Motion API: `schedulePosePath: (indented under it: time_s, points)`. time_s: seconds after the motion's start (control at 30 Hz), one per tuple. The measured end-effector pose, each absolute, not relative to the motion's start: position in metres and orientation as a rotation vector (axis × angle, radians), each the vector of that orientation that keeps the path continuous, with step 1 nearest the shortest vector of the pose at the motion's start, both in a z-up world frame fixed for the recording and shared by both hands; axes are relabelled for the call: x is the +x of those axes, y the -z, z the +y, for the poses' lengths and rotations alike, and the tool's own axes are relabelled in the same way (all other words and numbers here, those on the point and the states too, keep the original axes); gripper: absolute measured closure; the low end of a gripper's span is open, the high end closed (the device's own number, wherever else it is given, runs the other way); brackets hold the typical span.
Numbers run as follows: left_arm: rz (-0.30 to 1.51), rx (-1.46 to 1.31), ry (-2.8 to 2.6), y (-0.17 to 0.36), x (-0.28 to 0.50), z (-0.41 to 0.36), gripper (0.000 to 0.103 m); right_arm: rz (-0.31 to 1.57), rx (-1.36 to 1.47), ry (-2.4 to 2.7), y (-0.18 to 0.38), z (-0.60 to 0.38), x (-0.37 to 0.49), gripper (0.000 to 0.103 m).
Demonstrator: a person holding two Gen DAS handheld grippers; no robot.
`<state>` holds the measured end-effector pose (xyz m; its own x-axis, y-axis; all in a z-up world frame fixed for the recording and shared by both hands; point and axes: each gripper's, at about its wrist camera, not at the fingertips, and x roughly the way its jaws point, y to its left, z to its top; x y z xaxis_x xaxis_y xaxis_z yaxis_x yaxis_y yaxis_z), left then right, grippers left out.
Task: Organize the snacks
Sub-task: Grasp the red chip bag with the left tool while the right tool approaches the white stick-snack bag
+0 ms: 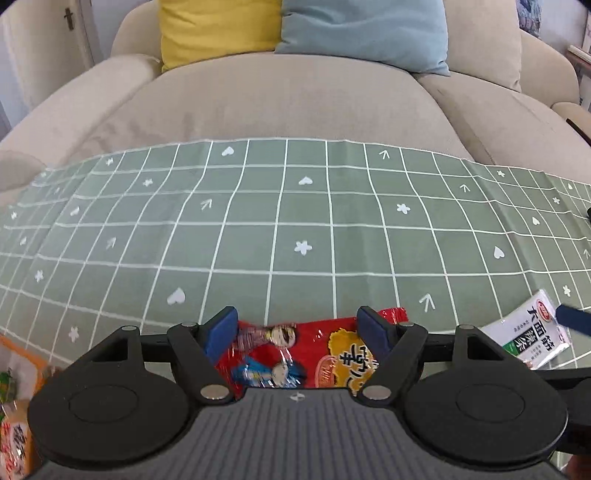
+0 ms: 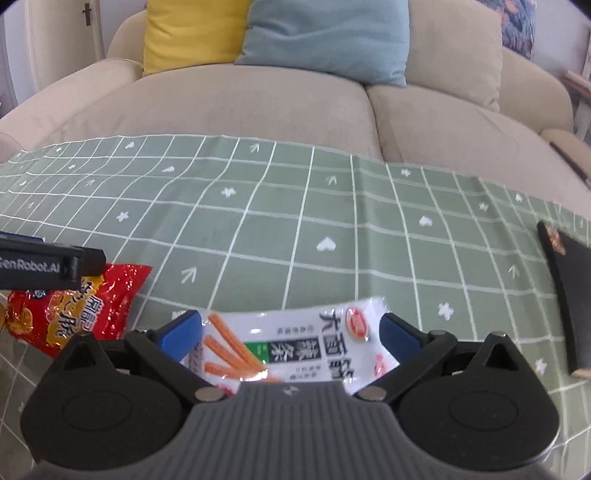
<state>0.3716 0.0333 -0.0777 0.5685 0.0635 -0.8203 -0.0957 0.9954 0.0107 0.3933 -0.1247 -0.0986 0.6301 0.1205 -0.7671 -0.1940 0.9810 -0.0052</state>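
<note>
- Green checked cloth [image 1: 295,221] covers the table in the left wrist view, with a beige sofa [image 1: 288,103] behind it carrying a yellow cushion [image 1: 218,29] and a blue cushion [image 1: 365,33].
- Left gripper [image 1: 297,328] stands wide, its blue pads on either side of a red packet [image 1: 314,354] lying on the cloth; whether they touch it cannot be told.
- White packet [image 1: 532,332] lies just to the right, and an orange box [image 1: 18,406] of snacks sits at the left edge.
- Right wrist view: right gripper [image 2: 291,328] is also wide, straddling the white packet [image 2: 295,339], which is printed with orange sticks.
- Red packet [image 2: 74,310] lies to the left under the other tool's black finger.
- Dark flat board [image 2: 569,295] rests on the cloth [image 2: 295,221] at far right.
</note>
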Motion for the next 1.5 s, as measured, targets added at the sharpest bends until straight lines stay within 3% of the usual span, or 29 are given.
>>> schedulePosePath:
  time_s: [0.17, 0.27, 0.37, 0.43, 0.57, 0.63, 0.73, 0.97, 1.0, 1.07, 1.17, 1.37, 1.5]
  points:
    - [1.017, -0.117, -0.056, 0.077, 0.356, 0.034, 0.018, 0.91, -0.041, -0.187, 0.103, -0.132, 0.38, 0.004]
    - [1.058, -0.19, -0.034, 0.076, 0.344, 0.033, 0.021, 0.905, -0.022, -0.185, 0.101, -0.139, 0.362, 0.011]
    - [1.098, -0.27, -0.005, 0.075, 0.331, 0.031, 0.026, 0.893, -0.029, -0.177, 0.099, -0.145, 0.347, 0.033]
    - [1.117, -0.316, 0.002, 0.074, 0.322, 0.03, 0.029, 0.882, -0.073, -0.152, 0.098, -0.148, 0.339, 0.055]
    - [1.152, -0.339, 0.038, 0.072, 0.305, 0.024, 0.049, 0.881, -0.092, -0.165, 0.097, -0.158, 0.326, 0.073]
    - [1.178, -0.379, 0.07, 0.073, 0.297, 0.022, 0.058, 0.888, -0.098, -0.164, 0.096, -0.161, 0.319, 0.09]
    - [1.203, -0.426, 0.104, 0.075, 0.285, 0.021, 0.066, 0.911, -0.059, -0.177, 0.093, -0.168, 0.306, 0.099]
    - [1.218, -0.383, 0.228, 0.075, 0.258, 0.011, 0.066, 0.961, 0.033, -0.199, 0.09, -0.171, 0.274, 0.1]
    - [1.207, -0.355, 0.239, 0.073, 0.255, 0.009, 0.063, 0.967, 0.038, -0.2, 0.089, -0.17, 0.271, 0.1]
    - [1.176, -0.298, 0.27, 0.067, 0.247, 0.005, 0.043, 0.981, 0.065, -0.195, 0.088, -0.173, 0.266, 0.1]
    - [1.116, -0.217, 0.338, 0.057, 0.239, -0.003, 0.025, 0.988, 0.13, -0.158, 0.086, -0.185, 0.258, 0.098]
    - [1.035, 0.121, 0.451, 0.053, 0.227, -0.038, 0.014, 1.019, 0.226, -0.135, 0.088, -0.199, 0.246, 0.095]
    - [0.988, 0.364, 0.493, 0.061, 0.22, -0.061, 0.014, 1.024, 0.265, -0.149, 0.087, -0.2, 0.242, 0.08]
